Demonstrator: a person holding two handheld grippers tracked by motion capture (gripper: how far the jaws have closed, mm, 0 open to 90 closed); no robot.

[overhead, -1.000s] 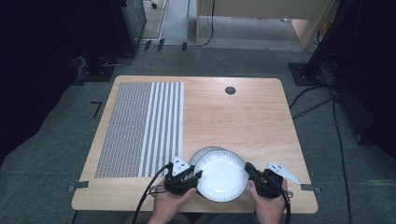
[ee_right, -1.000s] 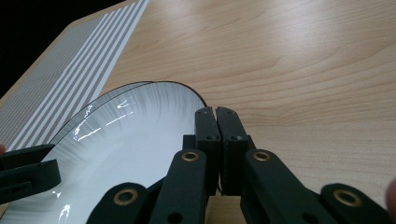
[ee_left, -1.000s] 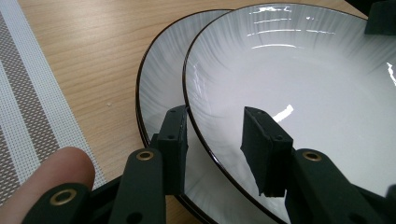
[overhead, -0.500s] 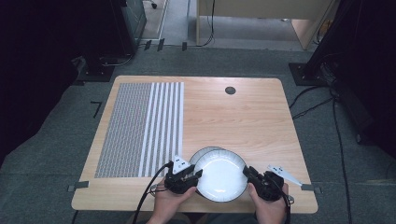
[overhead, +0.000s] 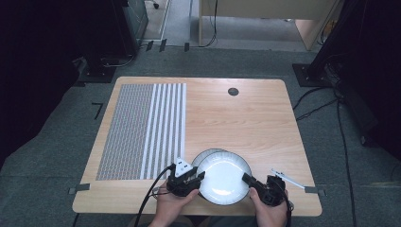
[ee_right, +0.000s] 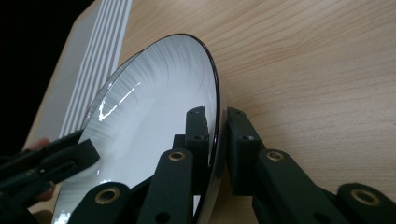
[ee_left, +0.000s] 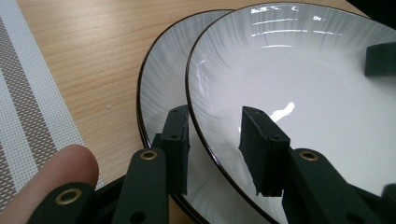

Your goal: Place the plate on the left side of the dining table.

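— What sort of room is this?

— A dim workspace. The wooden table (overhead: 246, 123) stands on grey carpet (overhead: 56, 156), and its light top, with rounded corners, is the brightest thing there.

— Anything fixed in the tabletop?

— A small dark round grommet (overhead: 233, 91) near the far edge, and a striped woven mat (overhead: 142, 130) over the left part.

— And around it?

— Beyond the far edge stands a pale wooden desk (overhead: 265, 12) on paler floor. Dark equipment stands (overhead: 101, 52) rise at left and right, mostly lost in shadow. Black cables (overhead: 321, 94) run over the carpet on the right, and short tape marks (overhead: 98, 109) lie on the left.
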